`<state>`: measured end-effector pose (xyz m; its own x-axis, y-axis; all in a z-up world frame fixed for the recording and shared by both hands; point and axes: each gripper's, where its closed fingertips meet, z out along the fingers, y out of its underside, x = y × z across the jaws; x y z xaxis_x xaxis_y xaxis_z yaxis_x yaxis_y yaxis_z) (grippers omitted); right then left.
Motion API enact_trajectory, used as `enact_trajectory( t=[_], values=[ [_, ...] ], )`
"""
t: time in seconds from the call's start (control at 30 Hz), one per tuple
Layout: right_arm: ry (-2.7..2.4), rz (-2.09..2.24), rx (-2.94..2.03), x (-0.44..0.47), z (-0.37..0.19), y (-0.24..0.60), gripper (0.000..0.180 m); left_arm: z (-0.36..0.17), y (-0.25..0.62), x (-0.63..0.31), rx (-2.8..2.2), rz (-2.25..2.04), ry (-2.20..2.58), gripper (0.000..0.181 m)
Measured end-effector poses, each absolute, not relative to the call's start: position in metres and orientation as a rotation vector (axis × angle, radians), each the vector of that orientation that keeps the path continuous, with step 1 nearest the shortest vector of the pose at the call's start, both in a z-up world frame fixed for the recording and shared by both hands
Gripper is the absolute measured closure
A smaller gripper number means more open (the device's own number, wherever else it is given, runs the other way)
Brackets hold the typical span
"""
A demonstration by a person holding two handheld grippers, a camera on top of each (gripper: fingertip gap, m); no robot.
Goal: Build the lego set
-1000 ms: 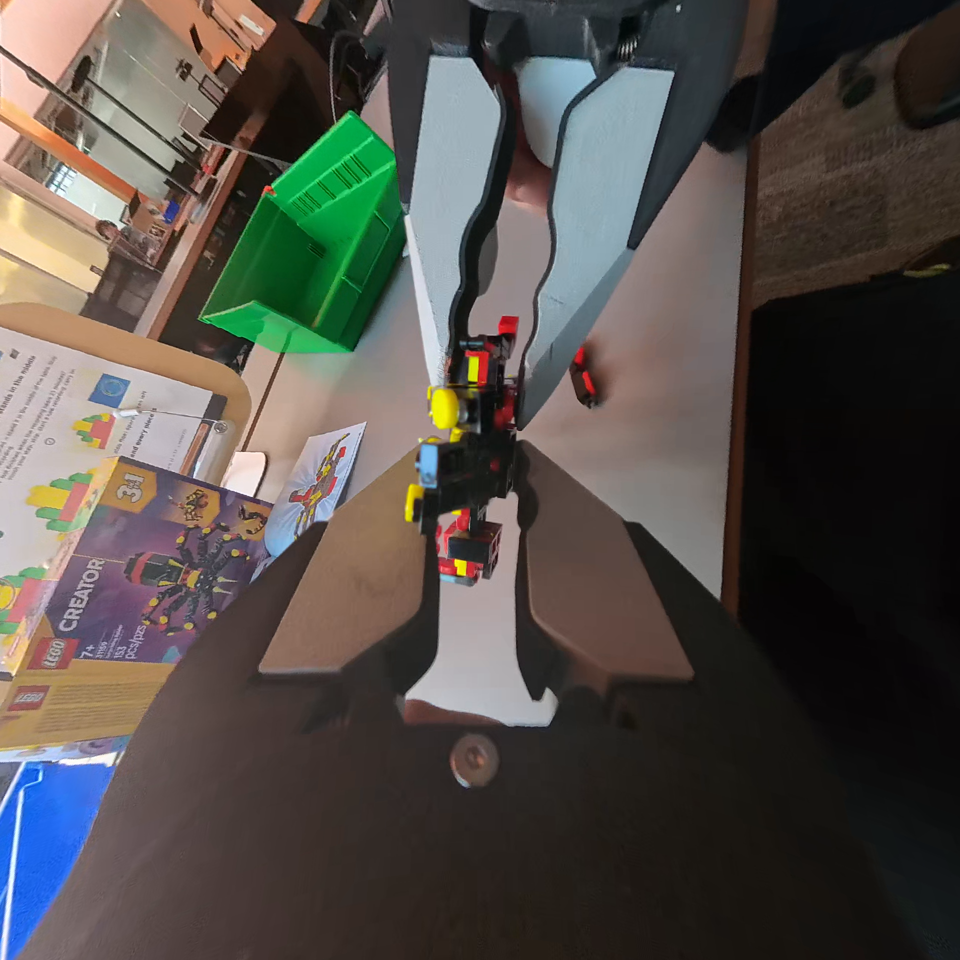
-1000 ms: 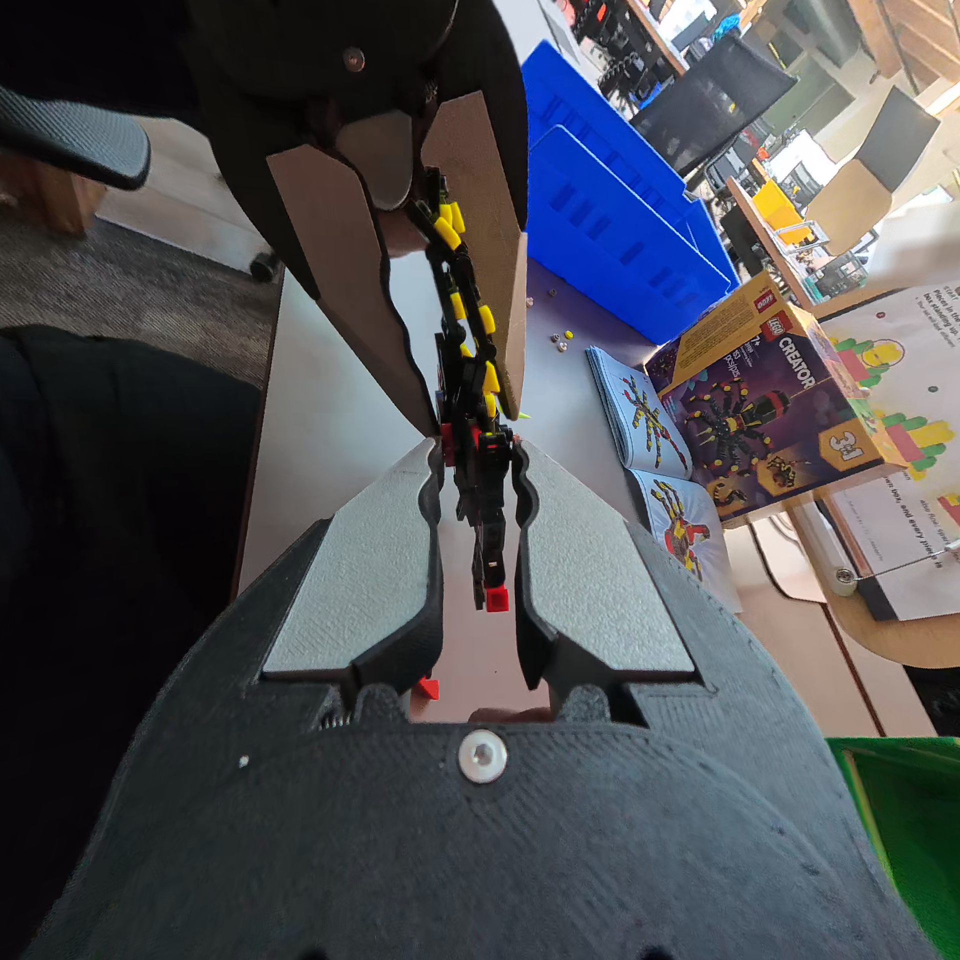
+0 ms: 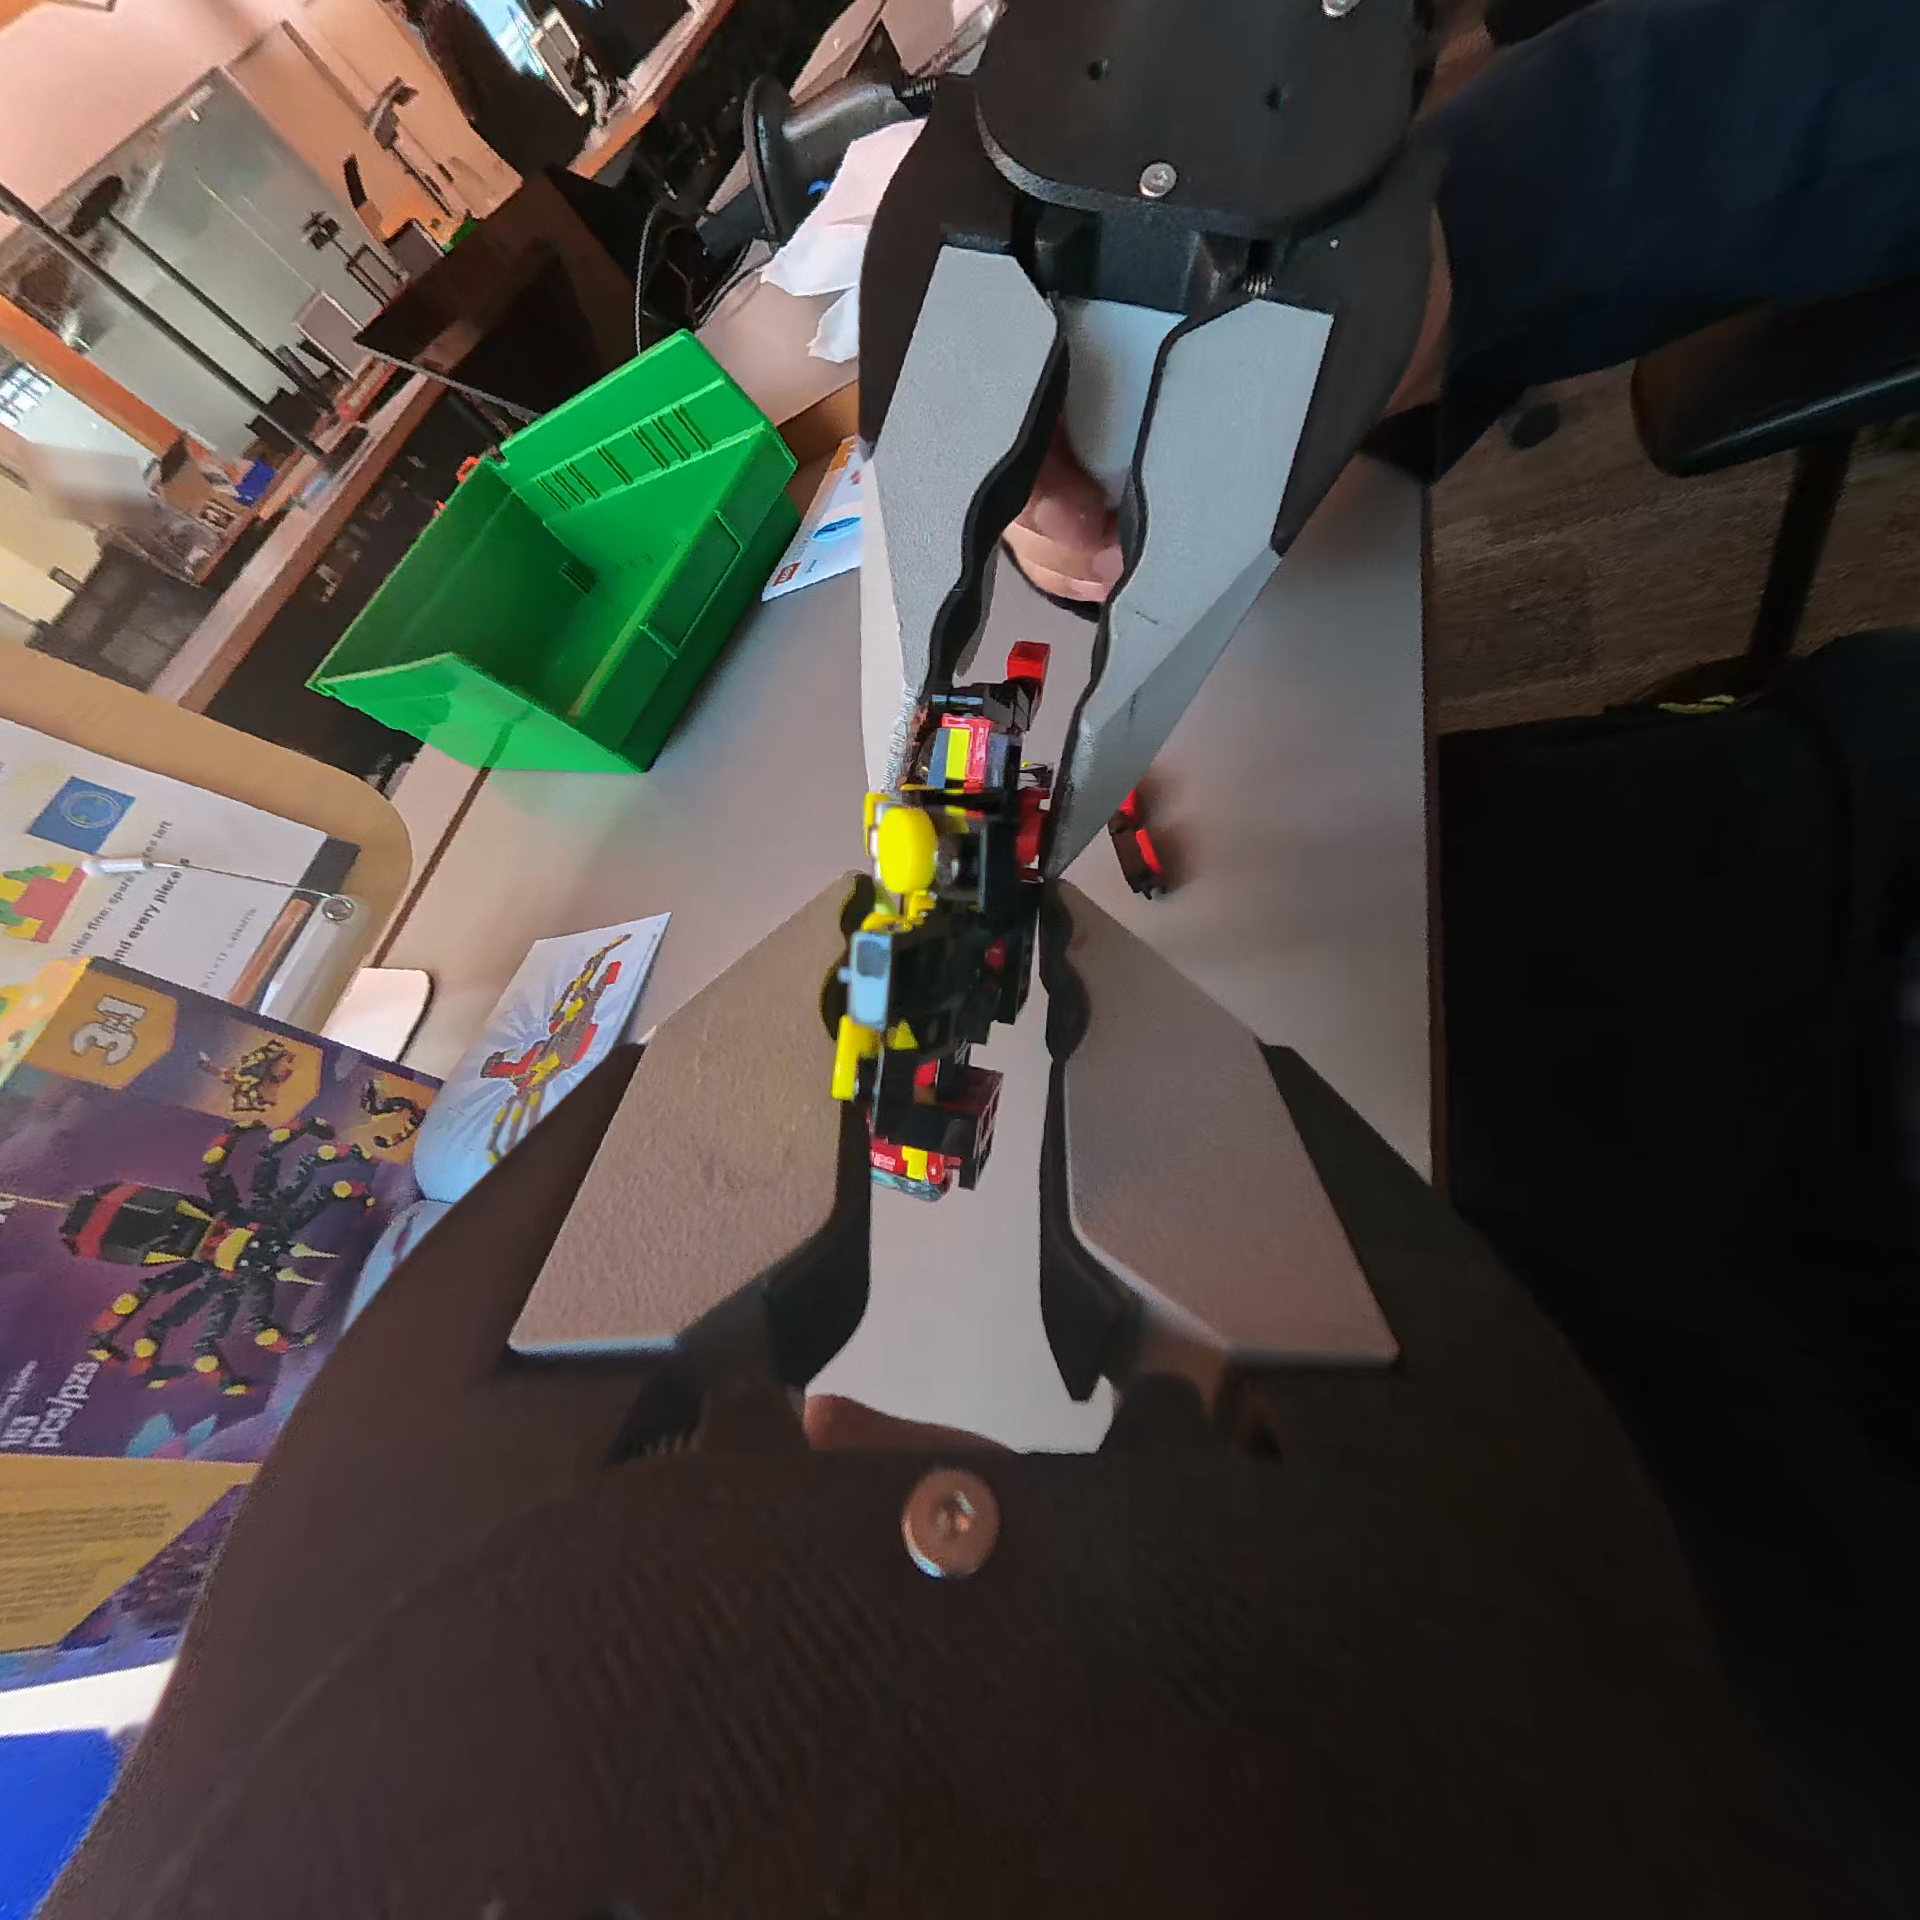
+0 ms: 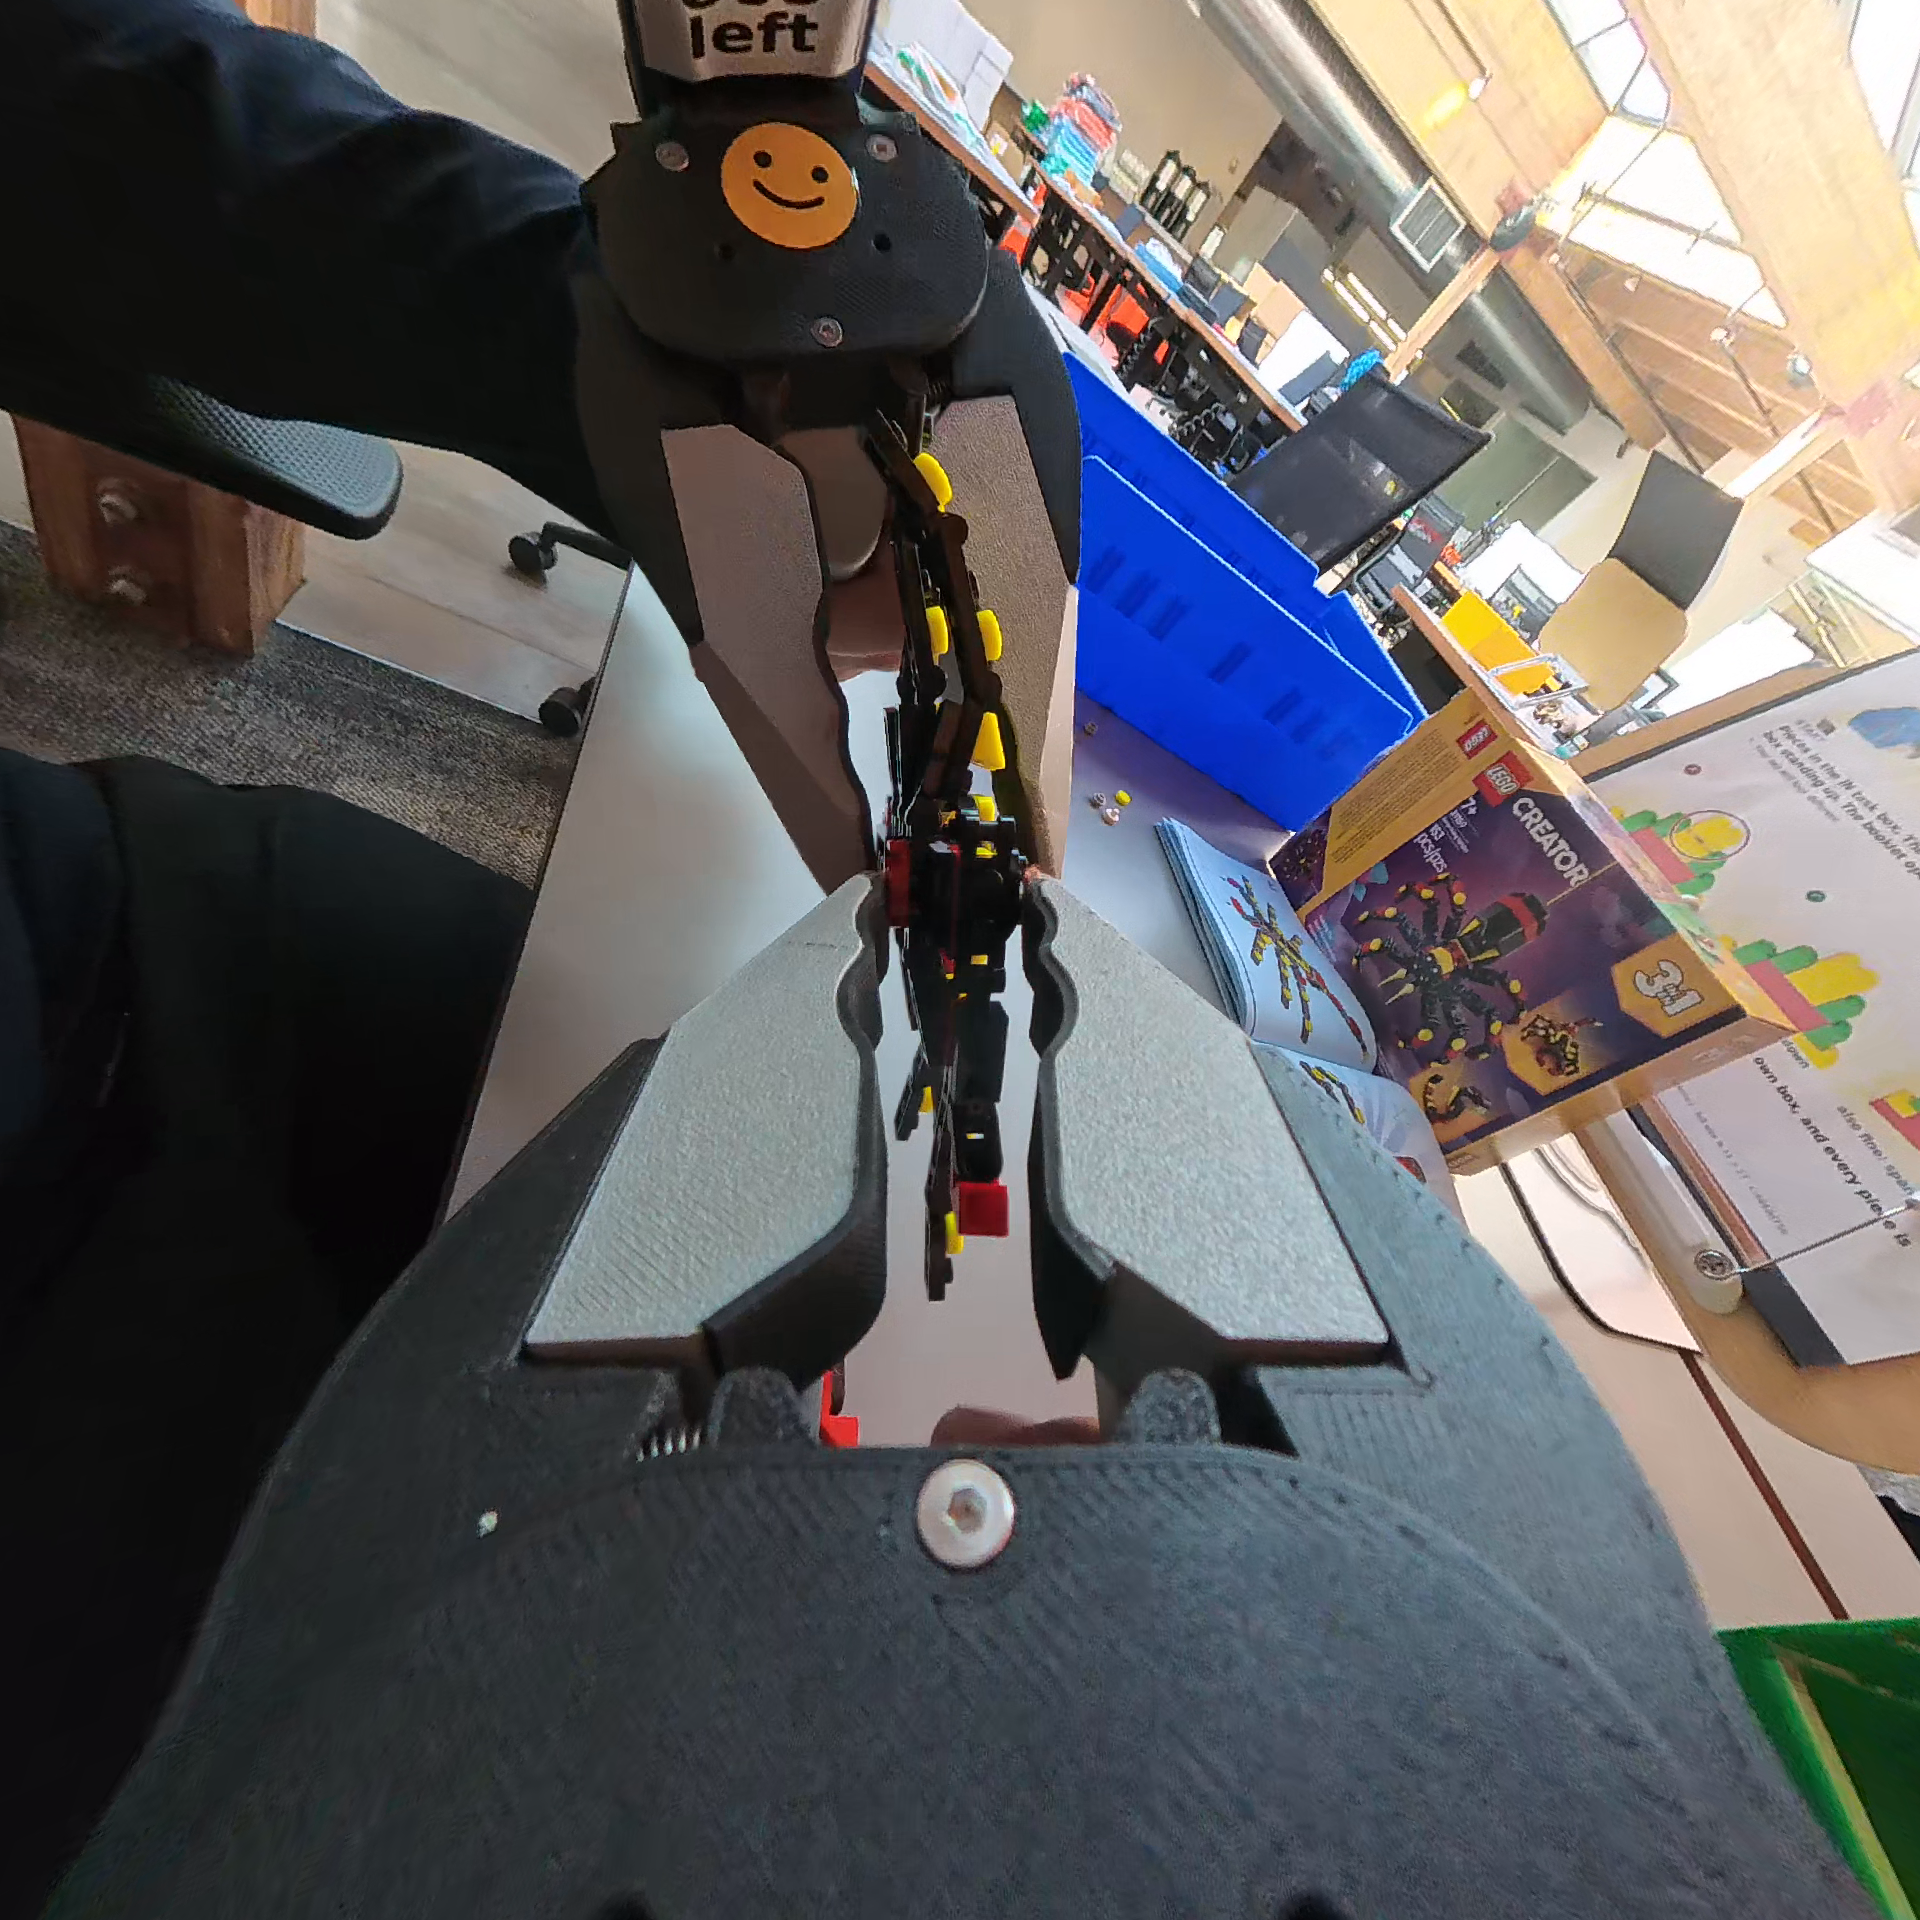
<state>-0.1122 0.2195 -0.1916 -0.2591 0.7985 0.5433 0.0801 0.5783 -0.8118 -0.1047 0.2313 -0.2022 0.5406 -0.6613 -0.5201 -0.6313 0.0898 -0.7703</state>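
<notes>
Left gripper [image 3: 951, 914] and right gripper [image 4: 951, 904] meeting tip to tip, both clamping one black, red and yellow lego brick model [image 3: 951, 935] above grey tabletop [image 3: 665, 821], green plastic bin [image 3: 561, 582] lying beyond the left gripper's left finger.

Grey carpet [image 4: 270, 717], office chairs [image 4: 1652, 561], sunlit desks [image 4: 1174, 301]

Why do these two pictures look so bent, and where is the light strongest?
Both views bulge like a fisheye. In the left wrist view the black, red and yellow brick model is sharp, while the loose red brick beside it is smeared. In the right wrist view daylight washes out the ceiling at top right.
</notes>
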Motion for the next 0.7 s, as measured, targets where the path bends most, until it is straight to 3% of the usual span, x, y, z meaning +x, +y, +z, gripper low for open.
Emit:
enact_trajectory(
  t=[0.03, 0.3, 0.5, 0.7],
  values=[
    [-1.708, 0.816, -0.73, -0.112, -0.191, 0.22, 0.158, -0.202, 0.232, -0.105, -1.577, -0.01, 1.139, 0.153],
    [-1.72, 0.653, -0.716, -0.112, -0.192, 0.227, 0.158, -0.199, 0.236, -0.108, -1.495, 0.307, 1.231, 0.155],
    [-1.662, 0.289, -0.58, -0.113, -0.185, 0.23, 0.156, -0.189, 0.239, -0.108, -1.293, 0.704, 1.295, 0.156],
    [-1.62, 0.11, -0.485, -0.111, -0.178, 0.229, 0.156, -0.182, 0.239, -0.107, -1.194, 0.791, 1.27, 0.156]
  ],
)
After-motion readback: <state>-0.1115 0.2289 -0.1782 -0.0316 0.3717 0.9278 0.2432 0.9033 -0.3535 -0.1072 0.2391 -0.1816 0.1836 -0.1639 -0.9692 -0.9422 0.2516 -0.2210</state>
